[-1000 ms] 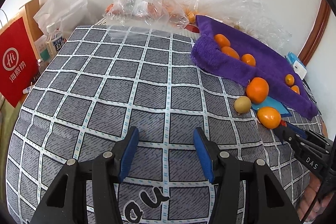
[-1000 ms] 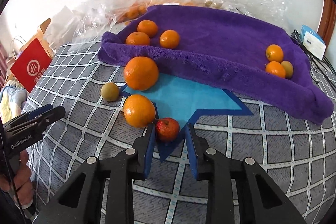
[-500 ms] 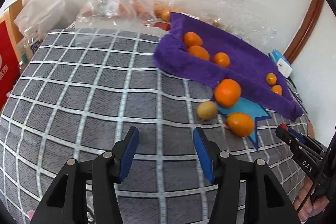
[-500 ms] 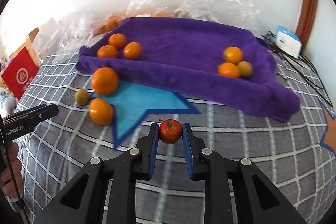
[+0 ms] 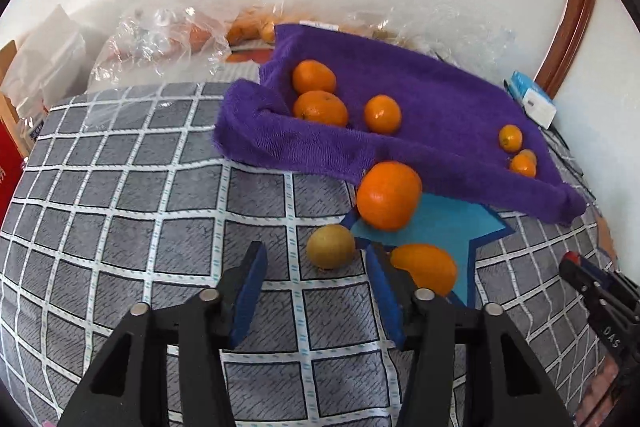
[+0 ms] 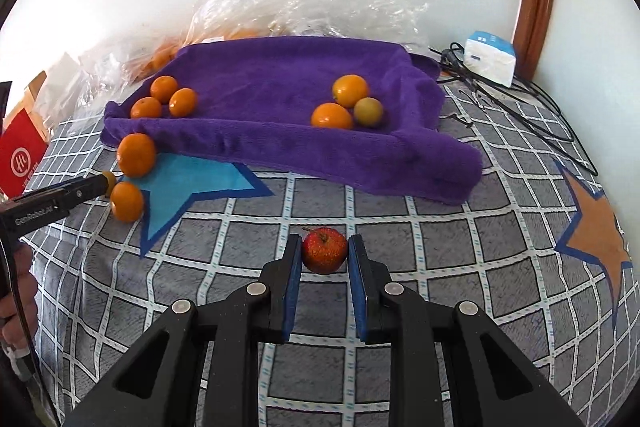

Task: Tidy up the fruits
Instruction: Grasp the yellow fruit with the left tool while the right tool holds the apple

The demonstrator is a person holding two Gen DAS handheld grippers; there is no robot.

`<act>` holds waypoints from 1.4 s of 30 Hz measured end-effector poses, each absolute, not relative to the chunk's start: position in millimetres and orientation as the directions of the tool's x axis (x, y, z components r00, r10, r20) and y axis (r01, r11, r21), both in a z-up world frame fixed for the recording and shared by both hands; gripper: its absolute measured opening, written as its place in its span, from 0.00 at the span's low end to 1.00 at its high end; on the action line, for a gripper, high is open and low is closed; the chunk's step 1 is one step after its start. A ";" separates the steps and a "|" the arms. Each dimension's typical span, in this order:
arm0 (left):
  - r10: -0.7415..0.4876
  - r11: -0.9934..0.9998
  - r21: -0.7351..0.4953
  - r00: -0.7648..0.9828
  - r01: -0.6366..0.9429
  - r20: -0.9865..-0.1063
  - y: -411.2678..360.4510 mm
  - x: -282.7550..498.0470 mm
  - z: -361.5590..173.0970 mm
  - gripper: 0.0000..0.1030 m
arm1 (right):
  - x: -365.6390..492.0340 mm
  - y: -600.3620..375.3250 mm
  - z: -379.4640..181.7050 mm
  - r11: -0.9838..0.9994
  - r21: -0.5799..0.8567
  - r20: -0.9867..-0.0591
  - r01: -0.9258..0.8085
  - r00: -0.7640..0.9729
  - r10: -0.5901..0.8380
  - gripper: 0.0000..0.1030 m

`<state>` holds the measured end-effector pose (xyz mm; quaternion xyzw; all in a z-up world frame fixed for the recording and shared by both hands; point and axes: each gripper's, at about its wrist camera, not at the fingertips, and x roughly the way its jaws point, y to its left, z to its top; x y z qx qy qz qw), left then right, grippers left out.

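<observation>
While my right gripper is squeezing a little red apple above the checked blanket, my left gripper is closing a bit with nothing in it, just near a small yellow-green fruit. Oranges are lying on the purple towel.
</observation>
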<state>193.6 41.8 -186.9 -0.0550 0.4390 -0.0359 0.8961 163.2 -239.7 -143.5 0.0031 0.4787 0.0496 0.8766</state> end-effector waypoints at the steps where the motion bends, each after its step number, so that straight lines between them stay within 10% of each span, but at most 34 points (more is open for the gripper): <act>1: -0.116 0.991 -0.132 0.606 0.019 -0.787 41.0 194.3 -189.0 0.35 | 163.6 -242.7 -144.1 0.995 0.060 -0.841 -0.077 0.533 0.092 0.22; 4: -0.095 0.994 -0.104 0.623 0.022 -0.777 37.1 193.1 -190.4 0.24 | 163.2 -247.7 -145.8 0.995 0.068 -0.843 -0.066 0.530 0.093 0.22; 42: -0.125 0.970 -0.235 0.709 -0.059 -0.694 88.0 147.3 -122.3 0.24 | 148.3 -225.2 -75.4 0.995 0.073 -0.755 -0.065 0.648 0.098 0.22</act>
